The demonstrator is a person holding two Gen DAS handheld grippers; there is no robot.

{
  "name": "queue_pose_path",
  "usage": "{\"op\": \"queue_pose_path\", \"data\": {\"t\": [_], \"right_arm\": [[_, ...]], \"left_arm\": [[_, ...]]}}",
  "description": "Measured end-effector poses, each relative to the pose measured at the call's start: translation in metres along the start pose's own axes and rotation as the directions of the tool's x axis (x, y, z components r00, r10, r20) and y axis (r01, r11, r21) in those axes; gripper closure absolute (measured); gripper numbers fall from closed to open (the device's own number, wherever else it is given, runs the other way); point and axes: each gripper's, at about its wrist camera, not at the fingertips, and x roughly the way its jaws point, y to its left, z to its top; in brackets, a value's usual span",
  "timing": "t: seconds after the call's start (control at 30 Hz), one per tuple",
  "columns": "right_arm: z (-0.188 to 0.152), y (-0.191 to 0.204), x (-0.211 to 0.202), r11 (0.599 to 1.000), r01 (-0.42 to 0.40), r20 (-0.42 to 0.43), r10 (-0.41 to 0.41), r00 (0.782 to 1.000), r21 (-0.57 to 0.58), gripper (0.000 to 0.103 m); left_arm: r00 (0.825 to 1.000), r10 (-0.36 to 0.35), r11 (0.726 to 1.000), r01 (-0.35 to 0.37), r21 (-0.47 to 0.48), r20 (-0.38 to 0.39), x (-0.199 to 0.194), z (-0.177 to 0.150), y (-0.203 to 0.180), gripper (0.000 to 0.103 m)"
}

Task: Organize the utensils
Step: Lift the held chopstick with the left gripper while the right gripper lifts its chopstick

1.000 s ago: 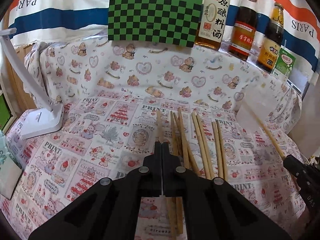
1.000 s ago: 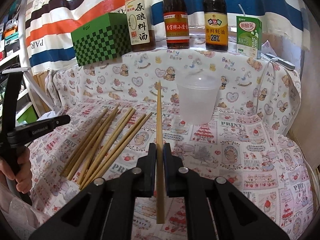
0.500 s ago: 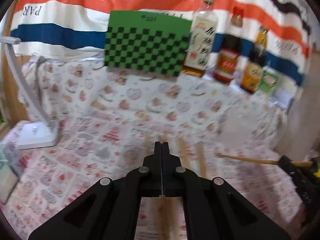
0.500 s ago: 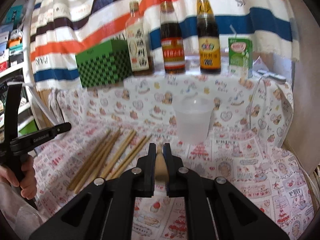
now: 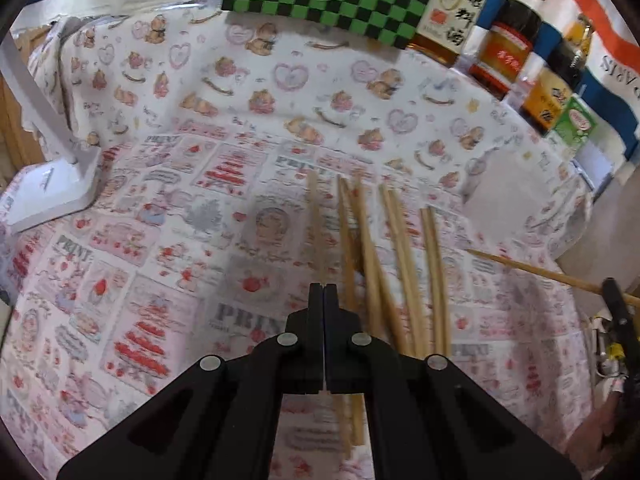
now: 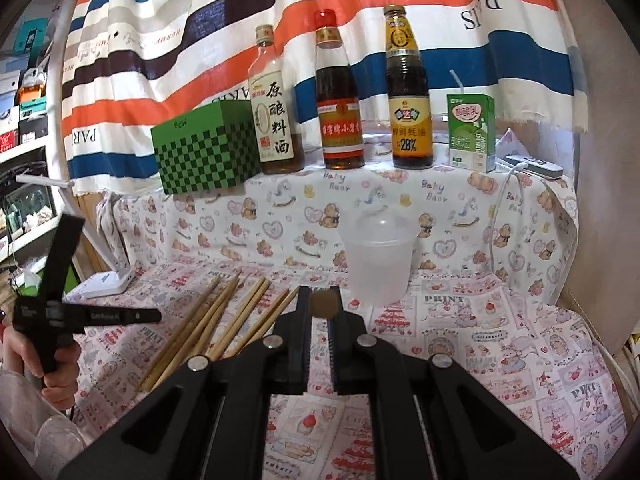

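Several wooden chopsticks (image 5: 372,248) lie side by side on the printed cloth, just ahead and right of my left gripper (image 5: 323,287), which is shut with nothing in it. In the right wrist view the same chopsticks (image 6: 224,320) lie at left, with the left gripper (image 6: 154,314) hovering beside them in a person's hand (image 6: 60,364). My right gripper (image 6: 320,294) is shut on one chopstick (image 6: 324,303), seen end-on and pointing at the clear plastic cup (image 6: 378,268) just behind. From the left wrist that held chopstick (image 5: 536,273) sticks out level at far right.
A green checkered box (image 6: 204,152), three sauce bottles (image 6: 338,96) and a green drink carton (image 6: 470,132) stand on the raised ledge behind. A white lamp base (image 5: 48,188) sits at the cloth's left edge. A white cable (image 6: 498,216) hangs at right.
The right gripper has raised its chopstick from lying flat on the cloth to pointing end-on at the cup. The left view tilted up, then dipped back down toward the chopsticks.
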Motion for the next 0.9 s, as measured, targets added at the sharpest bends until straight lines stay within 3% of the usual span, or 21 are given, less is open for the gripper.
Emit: {"op": "queue_pose_path", "data": {"t": [0.1, 0.17, 0.23, 0.33, 0.4, 0.43, 0.53, 0.6, 0.67, 0.77, 0.8, 0.83, 0.9], "right_arm": [[0.002, -0.004, 0.001, 1.0, 0.003, -0.001, -0.003, 1.0, 0.014, 0.097], [0.002, -0.005, 0.003, 1.0, 0.012, -0.004, -0.012, 1.0, 0.015, 0.097], [0.001, -0.006, 0.004, 1.0, 0.015, -0.01, -0.015, 1.0, 0.018, 0.097], [0.002, -0.009, 0.005, 0.999, 0.029, -0.004, -0.029, 1.0, 0.025, 0.097], [0.002, -0.011, 0.006, 0.999, 0.032, -0.003, -0.032, 0.999, 0.032, 0.096], [0.002, -0.012, 0.006, 0.999, 0.032, -0.003, -0.032, 0.999, 0.032, 0.096], [0.003, -0.013, 0.007, 0.999, 0.028, -0.01, -0.028, 1.0, 0.038, 0.096], [0.004, -0.014, 0.007, 0.999, 0.024, -0.015, -0.024, 1.0, 0.043, 0.096], [0.004, -0.013, 0.007, 0.999, 0.025, -0.017, -0.024, 1.0, 0.04, 0.096], [0.004, -0.013, 0.006, 0.999, 0.028, -0.014, -0.027, 1.0, 0.04, 0.096], [0.004, -0.013, 0.006, 0.999, 0.029, -0.013, -0.028, 1.0, 0.038, 0.096], [0.004, -0.013, 0.006, 0.999, 0.029, -0.013, -0.028, 1.0, 0.037, 0.096], [0.004, -0.014, 0.007, 0.999, 0.026, -0.013, -0.025, 1.0, 0.043, 0.096]], "left_arm": [[1.0, 0.016, 1.0, -0.016, 0.003, -0.006, 0.001, 0.015, -0.005, 0.094], [0.997, 0.072, 0.994, -0.072, 0.08, 0.011, 0.0, 0.03, -0.021, 0.088], [0.991, 0.129, 0.98, -0.131, 0.147, 0.024, 0.008, 0.049, -0.035, 0.073], [0.981, 0.189, 0.964, -0.18, 0.198, -0.031, 0.037, 0.074, -0.044, 0.068], [0.952, 0.302, 0.936, -0.284, 0.21, -0.058, 0.063, 0.088, -0.041, 0.069], [0.943, 0.325, 0.928, -0.303, 0.216, -0.074, 0.072, 0.091, -0.039, 0.073], [0.937, 0.309, 0.937, -0.271, 0.222, -0.161, 0.098, 0.091, -0.035, 0.079], [0.921, 0.355, 0.922, -0.318, 0.22, -0.16, 0.106, 0.087, -0.037, 0.08], [0.925, 0.348, 0.925, -0.313, 0.215, -0.153, 0.108, 0.085, -0.042, 0.085], [0.911, 0.378, 0.909, -0.332, 0.25, -0.163, 0.113, 0.086, -0.048, 0.087], [0.91, 0.369, 0.919, -0.326, 0.224, -0.191, 0.114, 0.089, -0.044, 0.088], [0.909, 0.358, 0.926, -0.316, 0.205, -0.216, 0.115, 0.092, -0.042, 0.097], [0.901, 0.347, 0.932, -0.303, 0.197, -0.26, 0.116, 0.095, -0.043, 0.097]]}}
